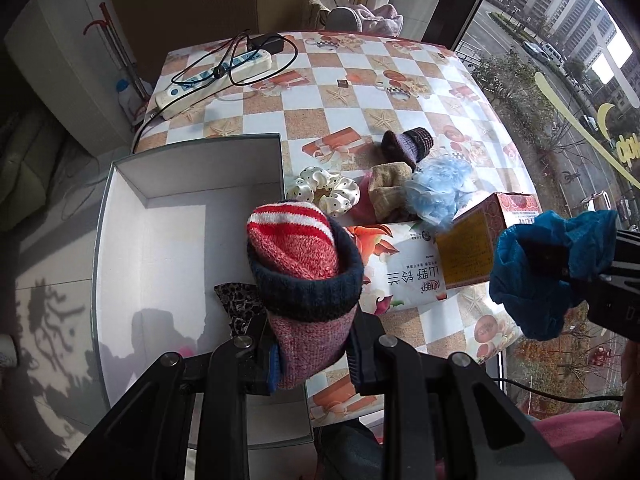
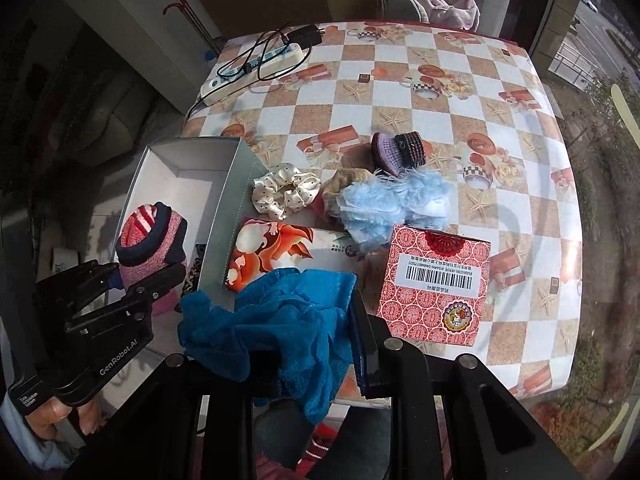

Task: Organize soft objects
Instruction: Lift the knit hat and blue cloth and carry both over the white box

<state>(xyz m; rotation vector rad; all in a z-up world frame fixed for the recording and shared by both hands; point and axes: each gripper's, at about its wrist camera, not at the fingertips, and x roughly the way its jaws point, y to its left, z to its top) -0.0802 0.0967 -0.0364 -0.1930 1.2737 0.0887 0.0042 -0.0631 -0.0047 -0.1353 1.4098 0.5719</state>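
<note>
My left gripper is shut on a rolled pink and red sock with a navy cuff, above the right side of an open white box. A leopard-print piece lies in the box beneath it. My right gripper is shut on a crumpled blue cloth, above the box's near right corner and a tissue pack. The right wrist view shows the left gripper with the sock. The left wrist view shows the right gripper with the cloth.
On the checkered table lie a polka-dot scrunchie, a tan sock, a purple knit piece and a light blue fluffy item. A red carton stands near the front. A power strip with cables is at the far left.
</note>
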